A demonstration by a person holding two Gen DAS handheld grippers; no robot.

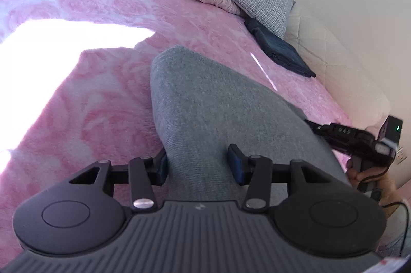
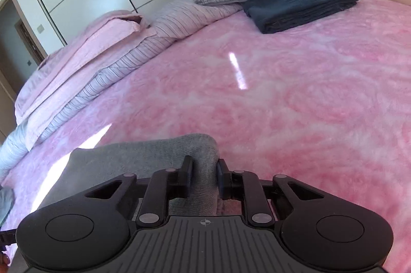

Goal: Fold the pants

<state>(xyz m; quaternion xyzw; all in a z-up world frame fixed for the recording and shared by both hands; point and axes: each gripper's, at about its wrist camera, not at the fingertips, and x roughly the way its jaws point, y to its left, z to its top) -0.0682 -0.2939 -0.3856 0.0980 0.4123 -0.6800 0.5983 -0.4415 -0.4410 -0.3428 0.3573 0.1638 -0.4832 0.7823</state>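
In the left wrist view, the left gripper (image 1: pixel 199 162) is spread over the grey pants (image 1: pixel 218 106), which lie on the pink blanket (image 1: pixel 102 98). In the right wrist view, the right gripper (image 2: pixel 204 174) pinches the pants' (image 2: pixel 143 157) folded edge.

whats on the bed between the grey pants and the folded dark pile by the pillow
Nothing: only bare pink blanket with a streak of sunlight separates the grey pants from the dark folded pile, clearest in the right wrist view.
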